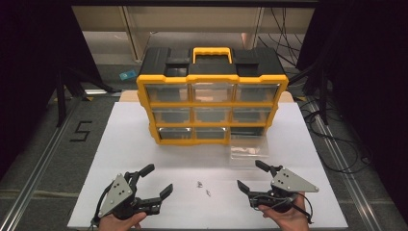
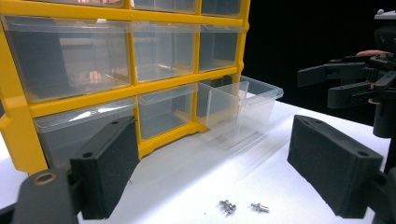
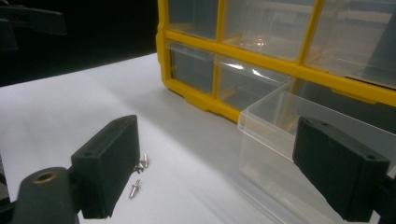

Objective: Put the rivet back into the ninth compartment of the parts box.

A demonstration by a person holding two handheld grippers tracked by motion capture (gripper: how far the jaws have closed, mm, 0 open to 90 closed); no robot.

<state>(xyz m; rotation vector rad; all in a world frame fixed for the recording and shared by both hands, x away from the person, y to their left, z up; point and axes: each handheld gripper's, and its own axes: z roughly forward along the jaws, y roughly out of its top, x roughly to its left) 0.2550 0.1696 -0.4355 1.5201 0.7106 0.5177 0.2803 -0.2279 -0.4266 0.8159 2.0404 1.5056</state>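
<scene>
The left claw [image 1: 156, 181] hangs wide open over the white bench [image 1: 120, 144], gripping nothing. The small metal screws [image 1: 203, 187] lie loose between both claws. The right claw [image 1: 252, 174] is spread wide too, empty. Its own view catches the pulled-out clear drawer [image 3: 280, 126] close up, beside the yellow organizer [image 1: 211, 101].

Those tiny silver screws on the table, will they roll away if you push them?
The screws are small, round metal pieces lying loose on the smooth white table, so they would probably roll or skid. They look very light. Thick pads on the left hand-held gripper may pinch them poorly.
</scene>
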